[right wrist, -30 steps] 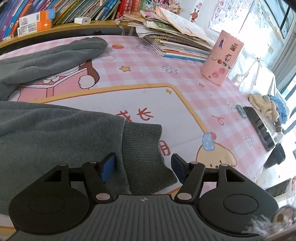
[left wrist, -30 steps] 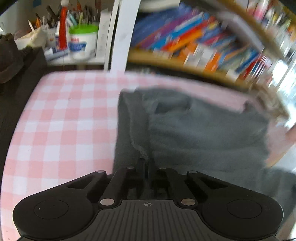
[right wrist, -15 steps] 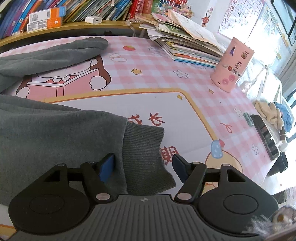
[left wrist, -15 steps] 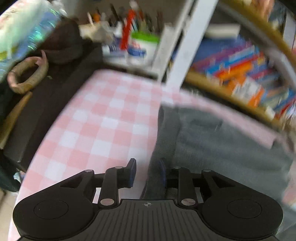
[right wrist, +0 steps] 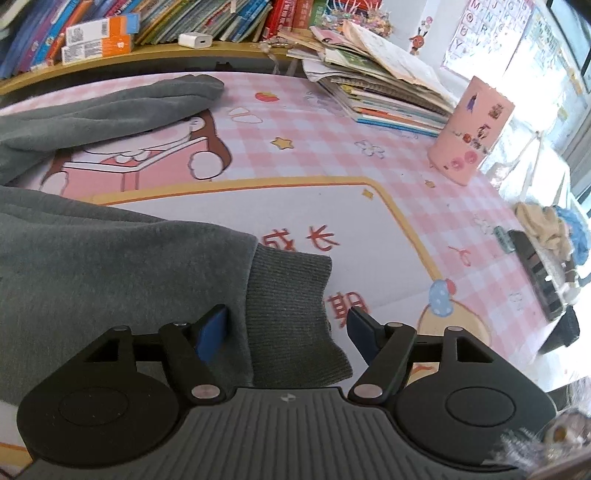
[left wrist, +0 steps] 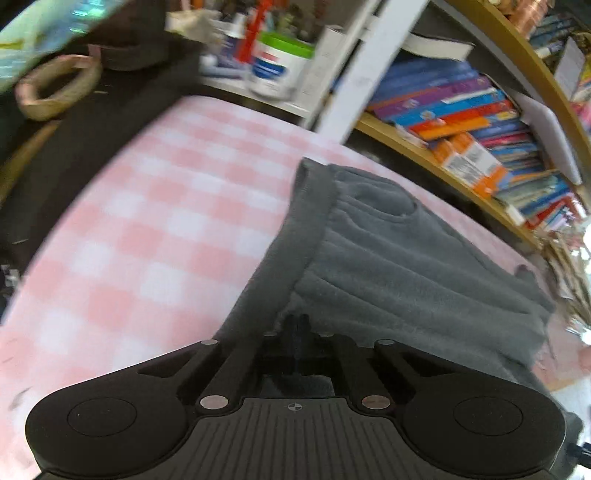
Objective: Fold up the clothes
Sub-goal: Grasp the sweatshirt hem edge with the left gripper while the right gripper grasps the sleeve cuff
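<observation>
Two views, one grey garment, catalogued in turn.

Left wrist view, garment: grey sweatpants (left wrist: 399, 258) spread on the pink-checked tabletop (left wrist: 155, 229), waistband (left wrist: 295, 236) running from near centre to far.
Left wrist view, tool: left tool (left wrist: 299, 325) closed, fingers pinched on the near end of the waistband; the cloth runs away from it far and to the right.
Left wrist view, surroundings: shelf of books (left wrist: 472, 122) far right; white tub with green lid (left wrist: 277, 62) far centre. Motion blur, no lettering legible.

Right wrist view, garment: one trouser leg reaches in from the left, its ribbed cuff (right wrist: 291, 314) lying near centre; the other leg (right wrist: 122, 107) lies far left, well apart.
Right wrist view, tool: right tool (right wrist: 288, 325) spread wide, blue pads (right wrist: 212, 328) either side of the cuff, not pressing it.
Right wrist view, key relation: cuff sits directly between the fingers, the leg's long axis running left from there; this tool is the nearer one to it.
Right wrist view, writing: red Chinese characters (right wrist: 299, 240) printed on the tabletop just beyond the cuff; alphabet chart (right wrist: 491, 33) far right; pink cup (right wrist: 472, 133) with stickers, book pile (right wrist: 376, 85) far centre.
</observation>
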Demonstrator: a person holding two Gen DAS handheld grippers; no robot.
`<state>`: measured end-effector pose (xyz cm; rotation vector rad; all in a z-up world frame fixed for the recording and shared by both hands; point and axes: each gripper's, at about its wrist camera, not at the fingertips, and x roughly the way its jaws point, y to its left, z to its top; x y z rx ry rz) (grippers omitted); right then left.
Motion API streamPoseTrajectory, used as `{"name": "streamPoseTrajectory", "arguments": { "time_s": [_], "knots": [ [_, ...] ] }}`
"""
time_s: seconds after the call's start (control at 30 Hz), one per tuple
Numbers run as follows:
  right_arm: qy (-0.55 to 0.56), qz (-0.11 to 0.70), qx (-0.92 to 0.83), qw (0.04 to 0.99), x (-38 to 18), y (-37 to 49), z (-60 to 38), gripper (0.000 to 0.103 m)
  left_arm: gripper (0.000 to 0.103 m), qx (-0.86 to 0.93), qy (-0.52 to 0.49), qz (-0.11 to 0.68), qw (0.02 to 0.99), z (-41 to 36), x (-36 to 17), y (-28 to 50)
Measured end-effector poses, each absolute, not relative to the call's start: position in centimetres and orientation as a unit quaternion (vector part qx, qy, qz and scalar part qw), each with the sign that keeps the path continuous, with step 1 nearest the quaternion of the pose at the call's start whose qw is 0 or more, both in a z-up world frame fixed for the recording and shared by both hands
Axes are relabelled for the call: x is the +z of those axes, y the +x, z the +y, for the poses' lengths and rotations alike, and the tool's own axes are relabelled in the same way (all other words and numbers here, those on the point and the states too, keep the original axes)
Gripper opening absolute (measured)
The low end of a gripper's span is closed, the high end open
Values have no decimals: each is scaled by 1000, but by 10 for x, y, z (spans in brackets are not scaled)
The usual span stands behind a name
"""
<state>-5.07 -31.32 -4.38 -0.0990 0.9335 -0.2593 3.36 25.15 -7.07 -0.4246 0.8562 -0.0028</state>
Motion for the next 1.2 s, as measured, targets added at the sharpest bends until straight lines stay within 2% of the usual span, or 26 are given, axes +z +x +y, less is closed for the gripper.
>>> {"name": "streamPoseTrajectory", "arguments": {
  "time_s": [0.23,0.33,0.43,0.5,0.67,0.77,0.9,0.97,1.03,1.1,1.13,1.2],
  "knots": [
    [-37,455,-73,887,-44,-54,-301,72,3,69,-224,406,883,276,-65,-33],
    [-72,448,-87,887,-44,-46,-306,72,3,71,-231,410,880,276,-63,-53],
    [-116,438,-116,884,-44,-34,-316,71,3,43,-238,419,875,262,-64,-55],
    [-96,442,-161,877,-41,-22,-335,70,3,14,-222,428,876,246,-63,-52],
    [-97,451,-144,875,-31,-22,-335,72,3,-9,-222,429,876,241,-64,-52],
    [-42,448,-161,878,-28,-39,-339,72,3,-17,-227,426,875,243,-65,-53],
    [144,428,-209,867,-28,-66,-368,68,3,-22,-224,425,877,242,-66,-51],
    [206,424,-221,854,-32,-72,-377,54,3,-23,-223,424,878,242,-67,-49],
    [263,418,-230,839,-36,-77,-384,48,3,-25,-225,423,877,243,-69,-45],
    [276,415,-219,839,-37,-70,-384,34,3,-27,-231,421,877,246,-70,-43],
    [284,414,-212,838,-38,-65,-385,23,3,-28,-234,421,876,247,-70,-43],
    [299,413,-203,836,-38,-53,-386,12,5,-30,-237,420,875,250,-72,-41]
  ]
}}
